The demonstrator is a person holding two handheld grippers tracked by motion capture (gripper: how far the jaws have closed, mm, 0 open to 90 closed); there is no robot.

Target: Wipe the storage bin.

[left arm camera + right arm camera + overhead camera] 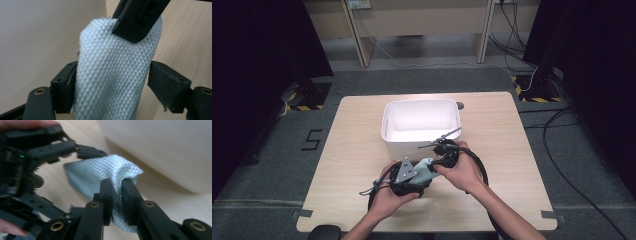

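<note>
Your right gripper [116,195] pinches the folded waffle-weave cloth [100,173]; left gripper [112,82] clamps its middle. Soft, light, floppy: keep hold at the fold, bin [422,117] at twelve o'clock.

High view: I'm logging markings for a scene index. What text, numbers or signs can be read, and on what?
"5": black figure on the grey floor left of the table.
Yellow-and-black hazard stripes, no words, on the floor at both far corners.
White bin, cloth, both grippers: no text.
</note>
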